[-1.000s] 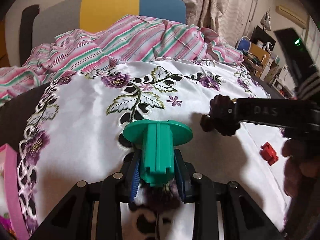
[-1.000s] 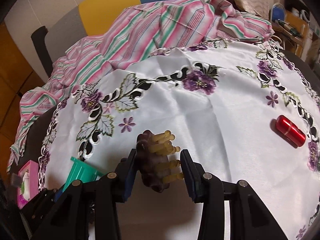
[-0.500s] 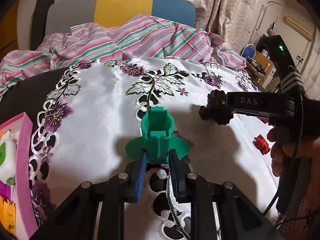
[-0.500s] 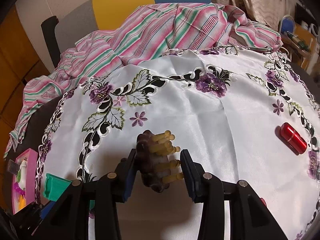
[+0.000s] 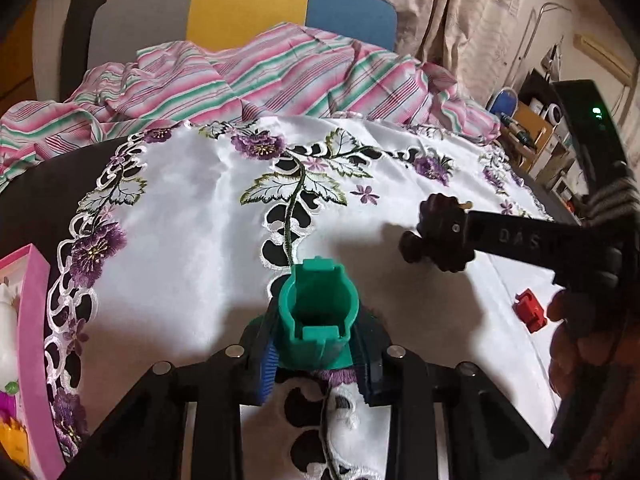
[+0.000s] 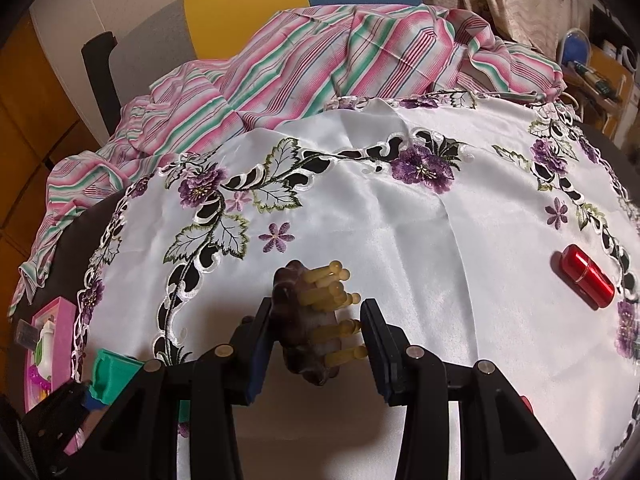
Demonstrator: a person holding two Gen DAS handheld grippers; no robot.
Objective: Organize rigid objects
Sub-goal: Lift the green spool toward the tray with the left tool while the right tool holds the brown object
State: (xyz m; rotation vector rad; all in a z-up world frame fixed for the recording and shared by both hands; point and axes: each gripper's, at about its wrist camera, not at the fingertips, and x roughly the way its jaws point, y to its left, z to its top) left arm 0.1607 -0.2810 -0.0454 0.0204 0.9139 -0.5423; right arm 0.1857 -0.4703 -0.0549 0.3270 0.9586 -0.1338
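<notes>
My left gripper (image 5: 316,354) is shut on a green plastic holder (image 5: 316,316) with its hollow end facing forward, held above the white embroidered cloth (image 5: 192,248). It also shows at the lower left of the right wrist view (image 6: 114,376). My right gripper (image 6: 316,334) is shut on a dark brown massager with yellow pegs (image 6: 312,320), also seen in the left wrist view (image 5: 436,236). A pink box (image 5: 34,344) with small items sits at the left edge; it shows in the right wrist view too (image 6: 52,344).
A red cylinder (image 6: 584,282) lies on the cloth at the right. A small red block (image 5: 530,310) lies near the right hand. A striped pink cloth (image 5: 260,76) is heaped at the back against a chair (image 5: 248,8).
My left gripper has tipped the green holder so its open end faces forward and has drawn back toward the left. The right gripper keeps hold of the massager.
</notes>
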